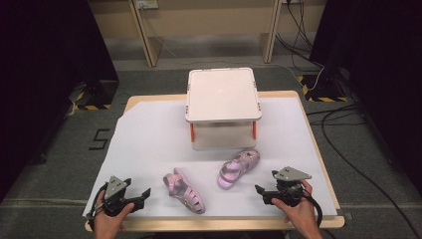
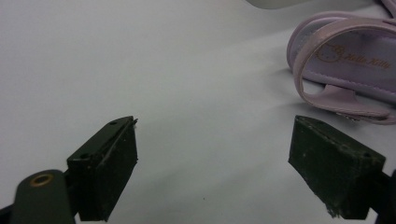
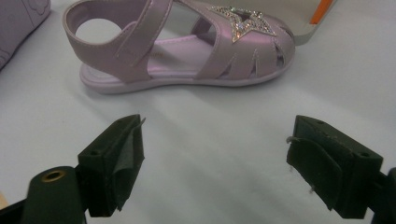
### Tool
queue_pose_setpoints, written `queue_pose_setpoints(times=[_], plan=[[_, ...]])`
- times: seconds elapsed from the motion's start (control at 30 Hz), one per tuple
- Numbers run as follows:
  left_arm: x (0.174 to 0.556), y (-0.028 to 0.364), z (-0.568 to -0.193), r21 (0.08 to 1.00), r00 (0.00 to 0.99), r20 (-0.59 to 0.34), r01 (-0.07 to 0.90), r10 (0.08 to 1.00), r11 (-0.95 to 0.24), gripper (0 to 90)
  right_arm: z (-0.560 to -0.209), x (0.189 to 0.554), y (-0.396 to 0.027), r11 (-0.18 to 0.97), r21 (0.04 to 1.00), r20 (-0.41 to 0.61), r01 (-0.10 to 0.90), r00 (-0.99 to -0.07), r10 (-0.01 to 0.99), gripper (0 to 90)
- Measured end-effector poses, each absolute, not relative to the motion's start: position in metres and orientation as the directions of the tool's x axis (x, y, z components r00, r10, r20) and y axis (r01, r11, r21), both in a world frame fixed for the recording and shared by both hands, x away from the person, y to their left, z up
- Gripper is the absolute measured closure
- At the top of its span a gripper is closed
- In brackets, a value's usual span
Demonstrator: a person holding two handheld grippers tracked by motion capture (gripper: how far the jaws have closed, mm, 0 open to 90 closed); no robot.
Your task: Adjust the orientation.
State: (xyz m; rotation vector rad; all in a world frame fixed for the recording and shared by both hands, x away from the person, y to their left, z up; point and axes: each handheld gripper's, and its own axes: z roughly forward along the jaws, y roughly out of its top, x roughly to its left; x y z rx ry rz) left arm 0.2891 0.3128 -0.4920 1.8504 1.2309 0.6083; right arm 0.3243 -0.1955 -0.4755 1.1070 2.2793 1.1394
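Both grippers, left gripper (image 1: 134, 198) and right gripper (image 1: 264, 193), are resting with jaws wide apart, empty. Two pink sandals (image 1: 185, 191) (image 1: 239, 168) are lying between them on the surface; approaching each squarely at the heel strap seems wisest.

From above the near edge we look forward and down on the whole table (image 1: 149, 129). Each gripper view sits low and close over the white cover, and we share one pink sandal (image 3: 187, 46) with the high view.

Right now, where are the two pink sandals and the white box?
left sandal (image 1: 185, 191), high view, on its strapped upper.
right sandal (image 3: 187, 51), right gripper view, on its insole.
white box (image 1: 222, 93), high view, on its lid.
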Motion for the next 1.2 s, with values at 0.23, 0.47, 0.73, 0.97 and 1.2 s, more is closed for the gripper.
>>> queue_pose_setpoints(times=[0.23, 0.47, 0.73, 0.97, 1.2], plan=[[0.290, 0.312, -0.493, 0.830, 0.414, -0.043, 0.521, 0.909, -0.198, 14.8, -0.470, 0.329, -0.176, 0.381, 0.805, 0.000, 0.456, -0.641, 0.767, 18.2], [0.290, 0.308, -0.493, 0.833, 0.430, -0.029, 0.509, 0.902, -0.216, 14.8, -0.456, 0.335, -0.156, 0.354, 0.856, -0.038, 0.376, -0.638, 0.769, 20.7], [0.290, 0.308, -0.492, 0.839, 0.437, -0.026, 0.498, 0.899, -0.218, 14.8, -0.455, 0.350, -0.120, 0.407, 0.846, -0.093, 0.345, -0.655, 0.750, 20.8], [0.290, 0.307, -0.492, 0.843, 0.452, -0.016, 0.486, 0.892, -0.232, 15.0, -0.461, 0.356, -0.113, 0.496, 0.794, -0.189, 0.351, -0.633, 0.751, 23.4], [0.289, 0.305, -0.491, 0.845, 0.457, -0.006, 0.478, 0.890, -0.240, 15.2, -0.455, 0.349, -0.134, 0.511, 0.773, -0.178, 0.377, -0.643, 0.745, 30.7]])
